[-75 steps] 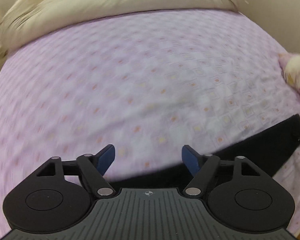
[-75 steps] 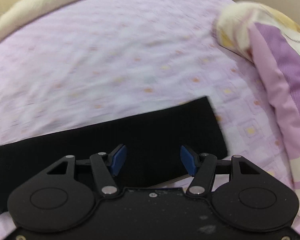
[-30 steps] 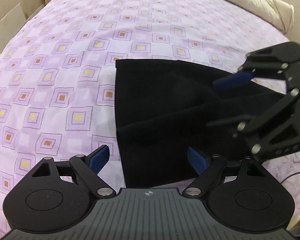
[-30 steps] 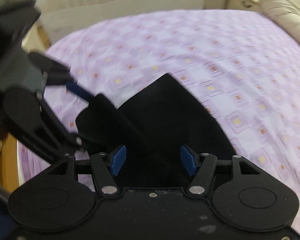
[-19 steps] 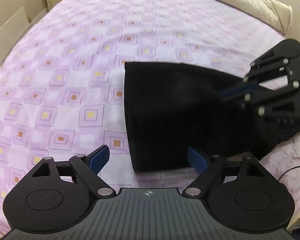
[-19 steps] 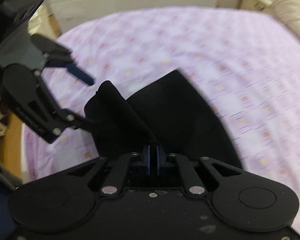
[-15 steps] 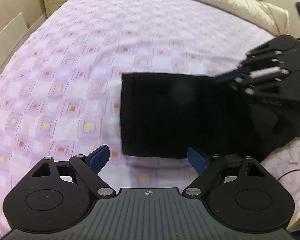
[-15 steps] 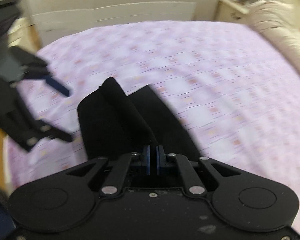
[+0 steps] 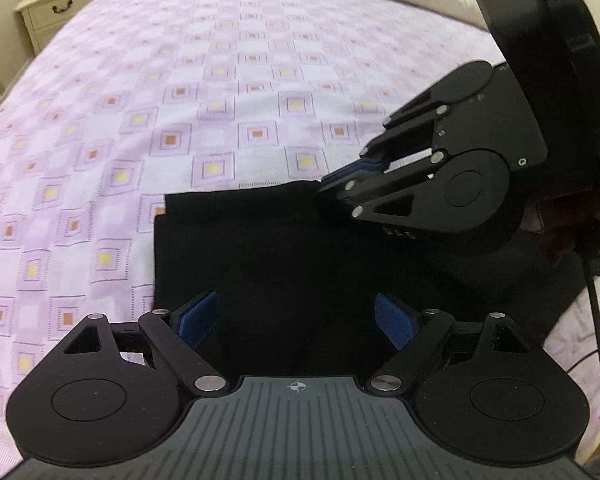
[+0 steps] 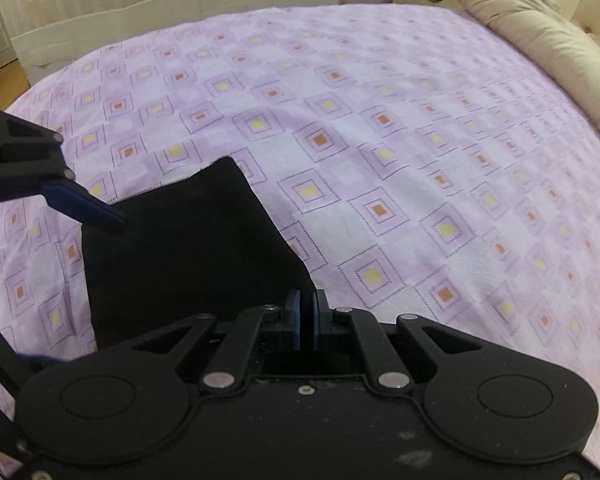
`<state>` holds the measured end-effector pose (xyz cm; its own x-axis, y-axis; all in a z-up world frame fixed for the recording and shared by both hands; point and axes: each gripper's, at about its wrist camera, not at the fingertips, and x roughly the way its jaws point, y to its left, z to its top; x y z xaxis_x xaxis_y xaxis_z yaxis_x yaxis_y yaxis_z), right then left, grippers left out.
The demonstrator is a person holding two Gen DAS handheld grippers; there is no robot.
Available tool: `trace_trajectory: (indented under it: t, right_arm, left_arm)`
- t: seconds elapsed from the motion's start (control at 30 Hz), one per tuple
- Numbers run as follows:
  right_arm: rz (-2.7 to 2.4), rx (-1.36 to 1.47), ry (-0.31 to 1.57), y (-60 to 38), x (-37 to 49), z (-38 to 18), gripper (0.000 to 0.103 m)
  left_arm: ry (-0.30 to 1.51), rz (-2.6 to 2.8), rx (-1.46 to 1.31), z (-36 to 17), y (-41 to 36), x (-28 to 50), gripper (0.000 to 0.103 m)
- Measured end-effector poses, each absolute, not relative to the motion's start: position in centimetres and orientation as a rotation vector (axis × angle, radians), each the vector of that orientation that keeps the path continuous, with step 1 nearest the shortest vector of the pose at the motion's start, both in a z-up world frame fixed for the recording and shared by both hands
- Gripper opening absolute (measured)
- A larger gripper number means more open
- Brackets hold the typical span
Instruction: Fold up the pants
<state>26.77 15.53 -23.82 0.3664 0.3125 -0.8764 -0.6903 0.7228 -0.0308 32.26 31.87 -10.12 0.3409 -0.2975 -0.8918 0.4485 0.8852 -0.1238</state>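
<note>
- Pinching a corner of the black pants (image 10: pixel 188 248) between pads pressed together, the right gripper (image 10: pixel 306 316) is carrying a layer of cloth across the folded stack on the bed (image 10: pixel 380 128).
- Lying near the bed's near edge, the pants are showing as a dark rectangle in the left wrist view (image 9: pixel 260 248), with a second layer peeking out slightly at the far left corner.
- Hovering low over the near side of the garment, the left gripper (image 9: pixel 296 320) is standing spread wide and holding nothing.
- Risking a slip: the right gripper is gripping only a small bite of fabric, so a quick pull could be freeing the corner and letting the layer flop back unevenly.
- Risking a skewed fold: with the left gripper not pinning the cloth, the lower layers could be dragging along and the offset at the far left corner could be growing.
- Crowding the work: the two grippers are sitting close over the same patch, so a careless sweep could be knocking one into the other.
- Trailing at the right side, a black cable (image 9: pixel 598 320) is hanging near the garment and could be snagging.
- Standing well clear are a cream duvet roll (image 10: pixel 540 20) along the bed's far edge and a nightstand (image 9: pixel 56 12) beyond the corner; neither is blocking the fold.
</note>
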Motion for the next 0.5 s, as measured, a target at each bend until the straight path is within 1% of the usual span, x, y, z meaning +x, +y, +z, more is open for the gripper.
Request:
trace_trajectory:
  t: [0.17,0.23,0.3,0.4,0.5]
  right_arm:
    - [0.688,-0.426,1.038,16.2,27.8,-25.5,0.007]
    - [0.689,-0.425,1.057,16.4,28.1,-26.1,0.009]
    - [0.685,-0.400,1.066,16.3,28.6,-26.4,0.013]
    - [0.639,-0.323,1.049,15.1,29.0,-25.2,0.019]
    - [0.500,-0.196,0.982,12.1,28.3,-22.6,0.021]
  left_arm:
    - [1.178,-0.471,0.176,-12.1,31.9,33.1,0.085]
    - [1.228,-0.457,0.180,-13.5,32.1,33.7,0.085]
    - [1.265,-0.452,0.175,-14.7,32.2,34.2,0.085]
    - [1.298,-0.463,0.198,-15.0,31.5,34.8,0.093]
    - [1.312,-0.473,0.225,-15.5,30.7,34.9,0.102]
